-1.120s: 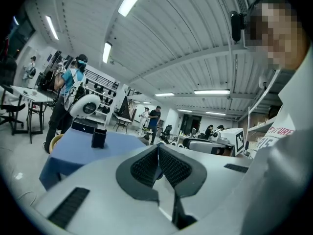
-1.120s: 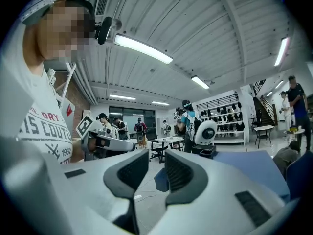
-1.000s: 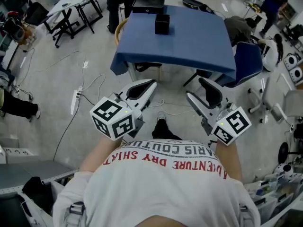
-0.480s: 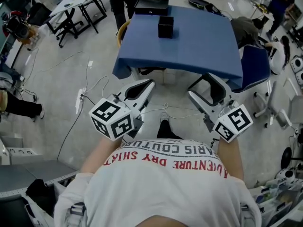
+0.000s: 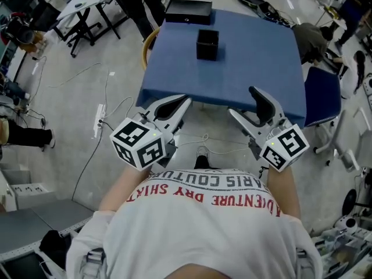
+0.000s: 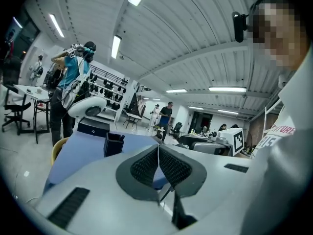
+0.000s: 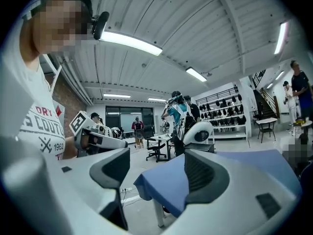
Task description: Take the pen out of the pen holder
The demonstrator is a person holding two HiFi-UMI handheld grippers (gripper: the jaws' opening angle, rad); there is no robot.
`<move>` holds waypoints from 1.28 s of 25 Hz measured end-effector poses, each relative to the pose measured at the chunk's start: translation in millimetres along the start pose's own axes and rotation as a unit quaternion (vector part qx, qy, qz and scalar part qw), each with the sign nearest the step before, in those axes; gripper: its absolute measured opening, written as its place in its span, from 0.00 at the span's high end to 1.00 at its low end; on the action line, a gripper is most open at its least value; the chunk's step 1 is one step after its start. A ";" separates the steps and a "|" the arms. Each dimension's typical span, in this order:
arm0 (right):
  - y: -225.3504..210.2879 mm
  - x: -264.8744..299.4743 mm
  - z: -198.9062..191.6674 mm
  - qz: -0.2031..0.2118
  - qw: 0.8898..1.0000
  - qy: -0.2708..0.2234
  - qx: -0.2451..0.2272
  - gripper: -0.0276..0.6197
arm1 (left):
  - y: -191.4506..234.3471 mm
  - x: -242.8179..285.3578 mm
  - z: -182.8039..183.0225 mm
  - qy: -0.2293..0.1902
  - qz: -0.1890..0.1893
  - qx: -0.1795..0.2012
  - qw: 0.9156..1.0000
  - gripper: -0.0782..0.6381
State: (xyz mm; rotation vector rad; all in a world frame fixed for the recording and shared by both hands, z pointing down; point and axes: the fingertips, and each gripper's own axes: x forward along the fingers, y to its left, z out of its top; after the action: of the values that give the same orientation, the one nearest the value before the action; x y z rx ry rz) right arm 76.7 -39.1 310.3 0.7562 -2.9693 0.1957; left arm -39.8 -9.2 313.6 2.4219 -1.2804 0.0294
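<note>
Right tool (image 5: 243,101) widened; left tool (image 5: 183,102) pinched; one pen holder (image 5: 207,44) on table (image 5: 250,57).

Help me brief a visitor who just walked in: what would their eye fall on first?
The blue table fills the upper middle, with a black pen holder standing on it and a black box at its far edge. Nearer, the left gripper has its jaws together, the right gripper has them apart, empty.

White T-shirt (image 5: 197,237), red and dark lettering; left gripper (image 5: 185,101) and right gripper (image 5: 244,102) pale grey with black-and-white marker cubes (image 5: 139,144).
</note>
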 end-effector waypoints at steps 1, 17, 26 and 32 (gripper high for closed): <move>-8.4 7.0 1.0 0.001 1.000 0.003 0.000 0.45 | 8.2 7.0 4.1 0.001 0.001 -0.002 1.000 0.85; -109.0 96.9 -5.3 -0.001 0.999 0.035 -0.012 0.45 | 93.9 89.9 36.4 0.001 0.025 0.005 1.000 0.85; -126.7 133.6 -13.4 -0.010 0.999 0.047 0.004 0.45 | 128.7 91.7 26.2 0.023 0.041 -0.013 0.999 0.85; -148.1 162.4 -26.5 -0.025 0.998 0.062 0.020 0.45 | 160.5 118.3 29.3 0.050 0.023 -0.021 0.998 0.85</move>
State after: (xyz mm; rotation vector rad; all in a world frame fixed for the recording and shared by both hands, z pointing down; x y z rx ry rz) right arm 6.5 -240.9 368.4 0.7920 -2.8351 0.2893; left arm -104.0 -193.3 364.4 2.3240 -1.2782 0.1331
